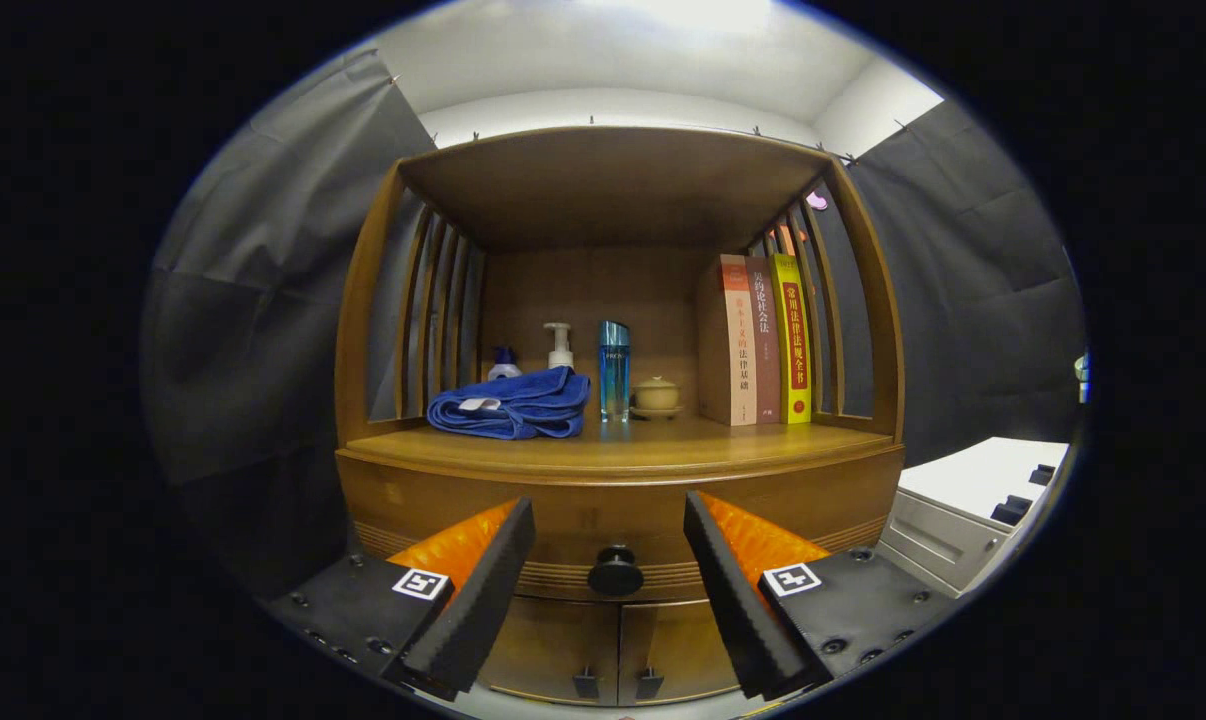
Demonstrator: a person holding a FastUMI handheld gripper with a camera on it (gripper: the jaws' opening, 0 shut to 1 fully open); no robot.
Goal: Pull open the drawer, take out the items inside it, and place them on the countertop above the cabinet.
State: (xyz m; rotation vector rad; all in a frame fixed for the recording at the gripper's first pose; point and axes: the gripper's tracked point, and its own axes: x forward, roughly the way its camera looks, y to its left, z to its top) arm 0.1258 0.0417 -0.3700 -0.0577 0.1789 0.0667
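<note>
The gripper (609,520) is spread wide, holding nothing, at the bottom centre of the frame. The closed drawer (618,525) sits just ahead, its round knob (615,572) between the fingers, under the countertop (653,447) at mid-frame.

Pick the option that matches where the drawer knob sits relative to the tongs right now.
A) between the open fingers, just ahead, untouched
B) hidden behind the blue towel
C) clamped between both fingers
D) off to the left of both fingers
A: the round dark drawer knob lies in the gap of the open tongs, neither finger touching it, and the drawer front looks closed.
</note>
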